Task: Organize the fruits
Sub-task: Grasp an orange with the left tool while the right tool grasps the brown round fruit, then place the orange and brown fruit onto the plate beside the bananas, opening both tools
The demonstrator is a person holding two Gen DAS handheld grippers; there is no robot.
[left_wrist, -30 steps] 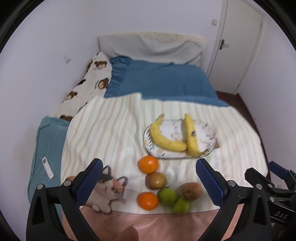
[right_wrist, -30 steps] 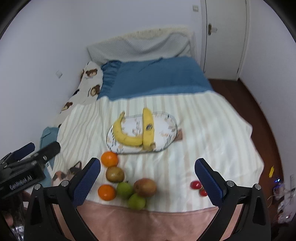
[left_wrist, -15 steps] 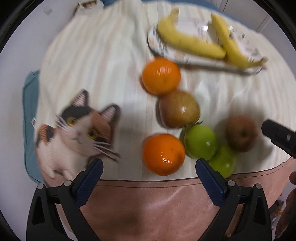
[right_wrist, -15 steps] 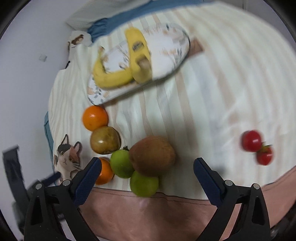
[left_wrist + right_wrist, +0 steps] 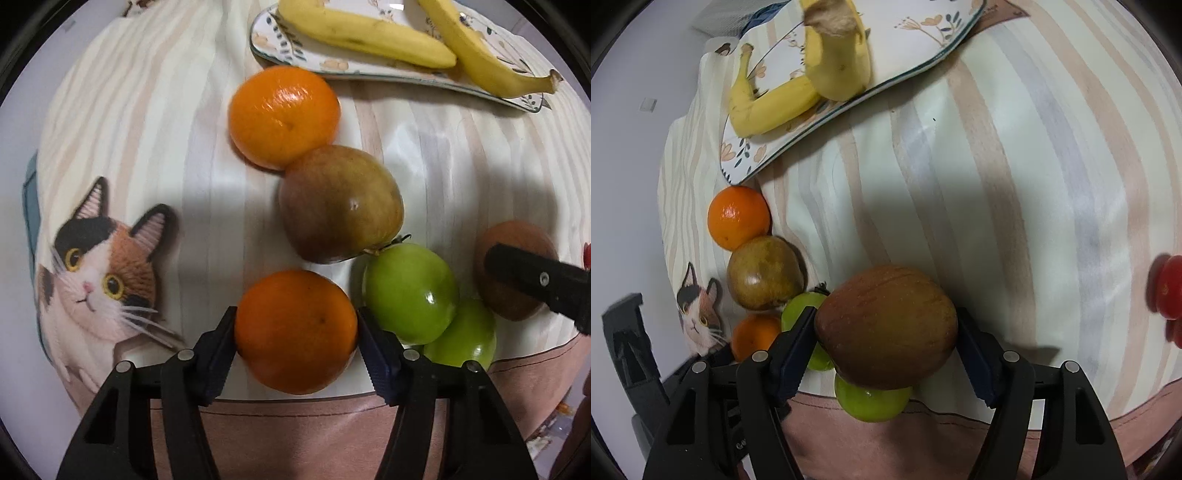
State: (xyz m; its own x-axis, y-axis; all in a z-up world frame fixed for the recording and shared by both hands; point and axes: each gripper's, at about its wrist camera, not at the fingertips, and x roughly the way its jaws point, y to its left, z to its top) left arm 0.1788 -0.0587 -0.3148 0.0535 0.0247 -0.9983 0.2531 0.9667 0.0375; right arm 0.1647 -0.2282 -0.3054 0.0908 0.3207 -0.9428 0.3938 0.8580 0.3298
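a striped bed cover (image 5: 1015, 177) is shown, with a plate (image 5: 369, 72) of bananas (image 5: 369, 35) lying beyond both tools. a brown apple (image 5: 886, 328) is framed by the closing right gripper (image 5: 886, 354), pads at its flanks. an orange (image 5: 295, 330) is likewise bracketed by the closing left gripper (image 5: 295, 354).

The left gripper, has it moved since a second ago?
Yes. The left gripper has come down toward the striped bedspread; its fingers are closing around the near orange.
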